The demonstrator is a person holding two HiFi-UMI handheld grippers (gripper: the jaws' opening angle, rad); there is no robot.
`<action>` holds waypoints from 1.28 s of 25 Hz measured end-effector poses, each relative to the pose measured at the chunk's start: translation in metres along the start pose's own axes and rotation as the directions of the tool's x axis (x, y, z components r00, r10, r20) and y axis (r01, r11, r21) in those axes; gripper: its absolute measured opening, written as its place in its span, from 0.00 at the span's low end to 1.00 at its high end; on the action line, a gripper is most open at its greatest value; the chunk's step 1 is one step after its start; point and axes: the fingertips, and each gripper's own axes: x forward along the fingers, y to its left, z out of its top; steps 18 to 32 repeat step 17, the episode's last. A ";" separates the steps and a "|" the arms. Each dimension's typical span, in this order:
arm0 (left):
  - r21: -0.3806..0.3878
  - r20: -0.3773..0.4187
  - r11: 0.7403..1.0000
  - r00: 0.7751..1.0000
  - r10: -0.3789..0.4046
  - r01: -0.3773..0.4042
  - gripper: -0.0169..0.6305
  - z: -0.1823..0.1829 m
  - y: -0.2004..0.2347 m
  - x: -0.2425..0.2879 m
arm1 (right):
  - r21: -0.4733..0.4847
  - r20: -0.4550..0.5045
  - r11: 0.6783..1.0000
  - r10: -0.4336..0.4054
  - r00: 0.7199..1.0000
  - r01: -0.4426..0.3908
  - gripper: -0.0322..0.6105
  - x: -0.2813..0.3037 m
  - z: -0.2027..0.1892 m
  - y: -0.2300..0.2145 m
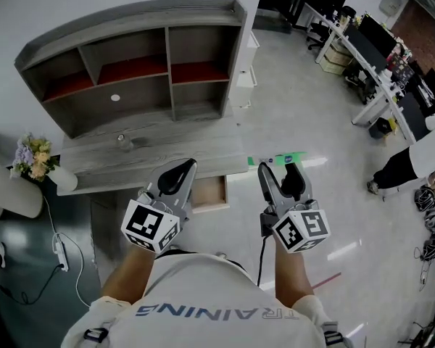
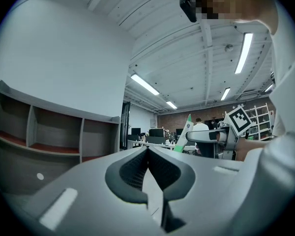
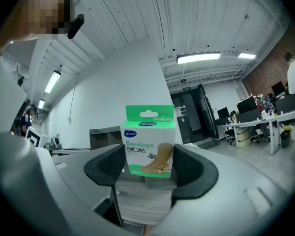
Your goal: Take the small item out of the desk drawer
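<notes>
Bandage box (image 3: 148, 141) sits clamped in your right gripper (image 3: 147, 168); left gripper (image 2: 147, 154) closed, empty. Slacken, and it may fall beyond the desk's (image 1: 152, 158) front edge.

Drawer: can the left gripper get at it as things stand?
Probably yes. The left gripper is shut and empty, raised by the open drawer, with nothing visible between them. The right gripper is shut on the bandage box, off to the side.
</notes>
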 end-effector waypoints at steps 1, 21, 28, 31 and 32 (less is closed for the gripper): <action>-0.001 0.001 1.000 1.000 0.002 -0.002 0.02 0.000 0.000 0.000 | -0.003 -0.003 1.000 0.002 1.000 -0.002 0.55 0.000 0.000 0.000; -0.027 0.000 1.000 1.000 0.011 -0.011 0.02 -0.007 0.018 -0.016 | 0.002 -0.034 1.000 0.013 0.999 -0.013 0.55 0.009 -0.016 0.024; -0.027 0.000 1.000 1.000 0.011 -0.011 0.02 -0.007 0.018 -0.016 | 0.002 -0.034 1.000 0.013 0.999 -0.013 0.55 0.009 -0.016 0.024; -0.027 0.000 1.000 1.000 0.011 -0.011 0.02 -0.007 0.018 -0.016 | 0.002 -0.034 1.000 0.013 0.999 -0.013 0.55 0.009 -0.016 0.024; -0.027 0.000 1.000 1.000 0.011 -0.011 0.02 -0.007 0.018 -0.016 | 0.002 -0.034 1.000 0.013 0.999 -0.013 0.55 0.009 -0.016 0.024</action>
